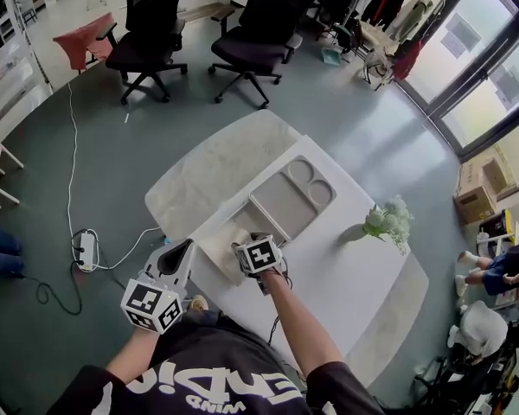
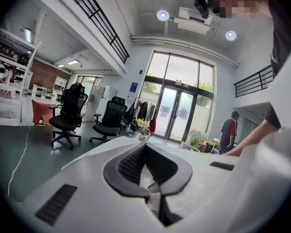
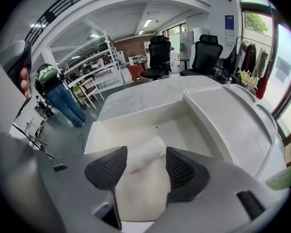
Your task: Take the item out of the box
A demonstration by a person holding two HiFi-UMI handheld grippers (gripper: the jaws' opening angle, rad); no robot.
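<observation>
A shallow white box point(image 1: 214, 232) lies open on the white table point(image 1: 346, 275), its moulded lid point(image 1: 290, 199) folded back beyond it. Inside lies a white, soft-looking wrapped item point(image 1: 227, 247). My right gripper point(image 1: 245, 251) points steeply down into the box. In the right gripper view its jaws stand open on either side of the item point(image 3: 148, 152), the black pads point(image 3: 182, 171) not pressing it; the box wall point(image 3: 136, 111) and lid point(image 3: 233, 120) lie beyond. My left gripper point(image 1: 183, 253) hangs off the table's near left corner, its pads point(image 2: 131, 166) shut on nothing.
A vase of white flowers point(image 1: 387, 221) stands on the table's right side. Two black office chairs point(image 1: 259, 37) are on the floor beyond the table. A power strip with cables point(image 1: 87, 251) lies on the floor at left. People stand at the room's edges point(image 1: 502, 271).
</observation>
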